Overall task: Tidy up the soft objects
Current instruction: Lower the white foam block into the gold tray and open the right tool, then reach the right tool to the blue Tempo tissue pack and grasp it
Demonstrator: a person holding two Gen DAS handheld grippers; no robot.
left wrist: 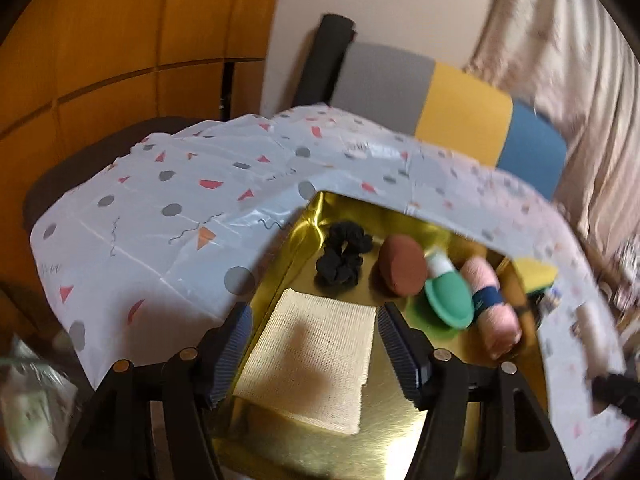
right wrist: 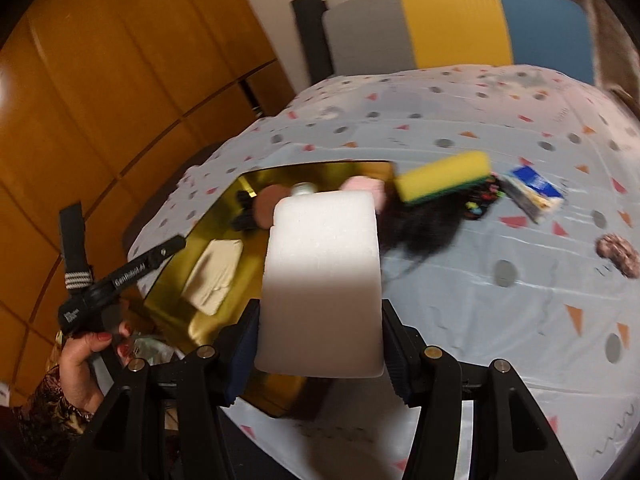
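Observation:
A gold tray (left wrist: 400,440) holds a folded cream cloth (left wrist: 312,360), a black scrunchie (left wrist: 344,256), a brown oval pad (left wrist: 402,266), a green pad (left wrist: 448,300) and a rolled pink towel (left wrist: 494,308). My left gripper (left wrist: 314,316) hangs open just above the cream cloth, its pads clear of it. My right gripper (right wrist: 320,308) is shut on a white foam block (right wrist: 322,272), held in the air over the tray's (right wrist: 172,292) near right edge. A yellow-and-green sponge (right wrist: 444,178) lies on the table beyond the tray.
The patterned tablecloth (right wrist: 480,300) also carries a dark furry item (right wrist: 424,220), a blue packet (right wrist: 536,192) and a brown scrunchie (right wrist: 618,256). A hand (right wrist: 84,364) holds the left tool at the tray's left. A grey, yellow and blue chair (right wrist: 452,24) stands behind the table.

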